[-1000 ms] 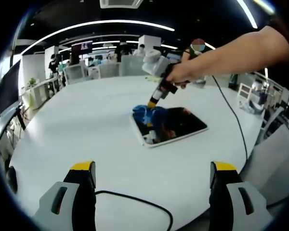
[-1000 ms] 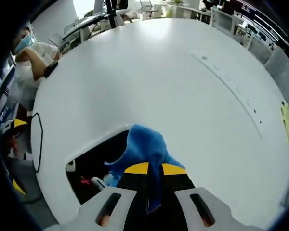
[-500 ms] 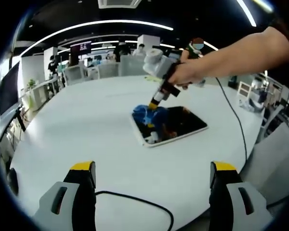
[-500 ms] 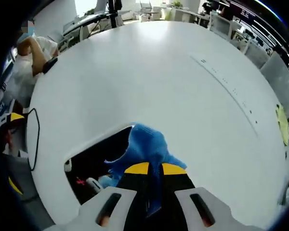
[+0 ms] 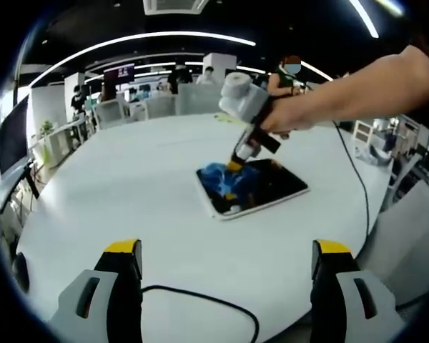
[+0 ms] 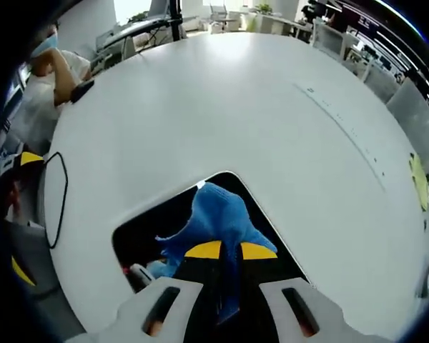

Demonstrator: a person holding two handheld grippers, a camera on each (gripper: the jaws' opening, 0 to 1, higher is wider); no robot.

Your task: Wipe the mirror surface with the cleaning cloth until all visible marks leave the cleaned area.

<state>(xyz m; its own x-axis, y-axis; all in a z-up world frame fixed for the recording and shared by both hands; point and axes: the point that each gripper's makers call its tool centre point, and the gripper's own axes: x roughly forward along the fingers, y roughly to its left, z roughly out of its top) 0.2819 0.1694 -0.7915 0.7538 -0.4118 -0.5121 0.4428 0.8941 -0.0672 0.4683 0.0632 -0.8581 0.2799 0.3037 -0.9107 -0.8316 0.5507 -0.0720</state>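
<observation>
A dark rectangular mirror (image 5: pixel 261 187) with a white frame lies flat on the round white table (image 5: pixel 129 193). A blue cleaning cloth (image 5: pixel 222 177) presses onto its left part, and my right gripper (image 5: pixel 237 161) is shut on it, held by a person's hand. In the right gripper view the blue cloth (image 6: pixel 216 218) bunches ahead of my right gripper (image 6: pixel 230 251) over the black mirror (image 6: pixel 157 221); a small red mark (image 6: pixel 125 270) shows on the glass near its lower left. My left gripper (image 5: pixel 227 257) stands open above the table's near edge, well short of the mirror.
A black cable (image 5: pixel 200 299) runs across the table between my left gripper's fingers. Another cable (image 5: pixel 354 179) trails off the right side. Chairs and desks (image 5: pixel 129 107) with people stand beyond the table. A seated person (image 6: pixel 39 93) is at the table's edge.
My right gripper has slid the cloth from the mirror's left edge inward across the glass. My left gripper has not moved.
</observation>
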